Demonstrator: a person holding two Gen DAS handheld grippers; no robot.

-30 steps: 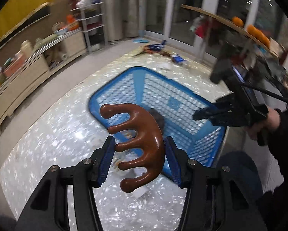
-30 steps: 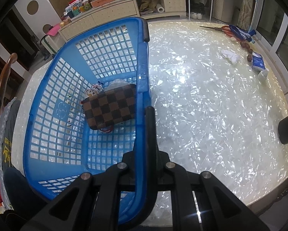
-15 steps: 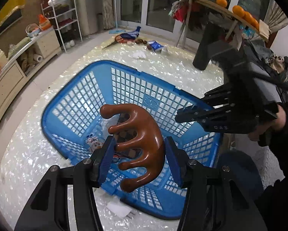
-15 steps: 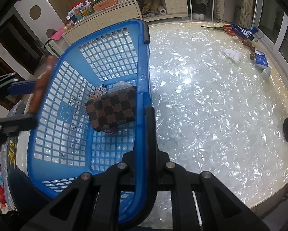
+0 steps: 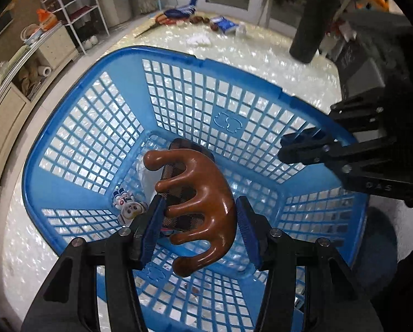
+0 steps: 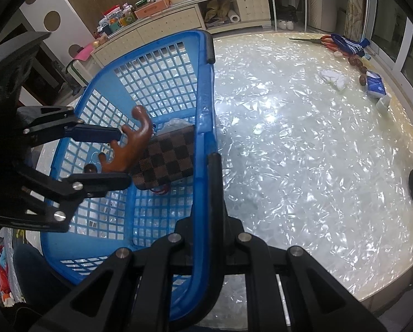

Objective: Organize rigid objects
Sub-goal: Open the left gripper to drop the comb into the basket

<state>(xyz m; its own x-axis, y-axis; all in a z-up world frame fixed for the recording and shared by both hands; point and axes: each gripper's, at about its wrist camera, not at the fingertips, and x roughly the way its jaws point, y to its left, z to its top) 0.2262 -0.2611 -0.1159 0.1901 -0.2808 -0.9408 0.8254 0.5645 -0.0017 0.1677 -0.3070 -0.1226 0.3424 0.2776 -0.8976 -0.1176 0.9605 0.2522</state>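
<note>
L gripper (image 5: 196, 218) pinches the brown wooden comb-massager (image 5: 198, 204) betw. its blue pads, hanging over the inside of the blue basket (image 5: 68, 182) on the pearly table (image 6: 303, 152). Directly under it: checkered wallet (image 6: 165, 160) w/ a small toy figure (image 5: 129, 207) beside. R gripper (image 6: 210, 171), jaws pressed together on the basket's near-right rim; scissors (image 6: 314, 40), tissue pack (image 6: 375, 85) lie far right, well apart.

Both hand-held grippers (image 5: 196, 221) (image 6: 209, 171) clamped, downward-tilted

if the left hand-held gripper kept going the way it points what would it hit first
Probably the checkered wallet on the blue basket floor, met by the brown wooden massager it holds; depth is unclear.
</note>
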